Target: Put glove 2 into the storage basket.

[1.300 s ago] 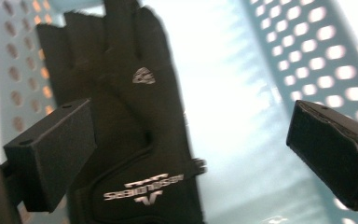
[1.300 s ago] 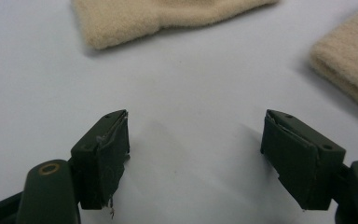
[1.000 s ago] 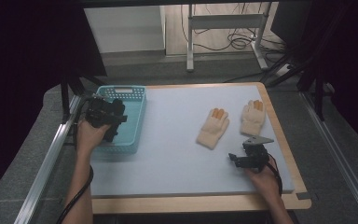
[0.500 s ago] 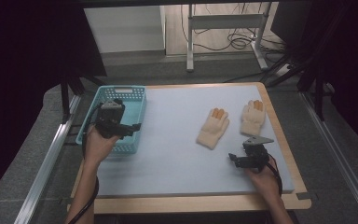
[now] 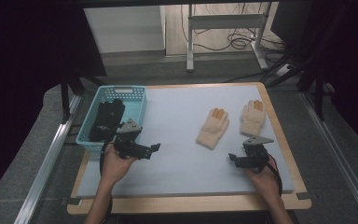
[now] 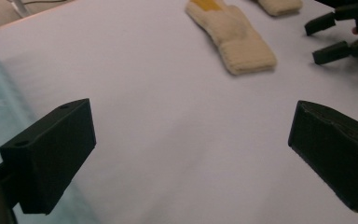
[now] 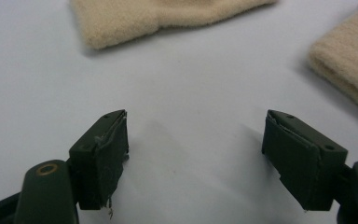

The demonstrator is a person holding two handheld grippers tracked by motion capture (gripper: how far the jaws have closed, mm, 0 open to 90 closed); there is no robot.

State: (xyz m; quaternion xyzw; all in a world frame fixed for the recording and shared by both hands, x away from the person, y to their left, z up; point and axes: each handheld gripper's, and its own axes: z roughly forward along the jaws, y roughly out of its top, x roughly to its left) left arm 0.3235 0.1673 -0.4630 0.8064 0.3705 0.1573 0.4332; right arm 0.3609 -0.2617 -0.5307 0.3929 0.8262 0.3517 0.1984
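Two cream knit gloves with orange fingertips lie flat on the white mat, one [image 5: 213, 128] nearer the middle and one [image 5: 253, 117] to its right. Dark gloves [image 5: 107, 119] lie inside the light blue basket [image 5: 137, 100] at the mat's left edge. My left gripper [image 5: 153, 150] is just right of the basket's near corner, open and holding nothing. In its own view the left gripper [image 6: 193, 140] faces the nearer cream glove [image 6: 235, 35] across bare mat. My right gripper [image 5: 233, 160] is open below the gloves, and its own view [image 7: 200, 140] shows both cuffs [image 7: 158, 16] [image 7: 349, 60] close ahead.
A wooden table edge [image 5: 191, 203] frames the mat at the front and right. Metal rails [image 5: 51, 154] run along both sides of the table. The right gripper [image 6: 328, 39] appears at the top right of the left gripper view. Bare mat lies between the two grippers.
My left gripper has come off the basket, moving toward the front and right over the mat. The dark gloves now lie uncovered in the basket. The right gripper has stayed put.
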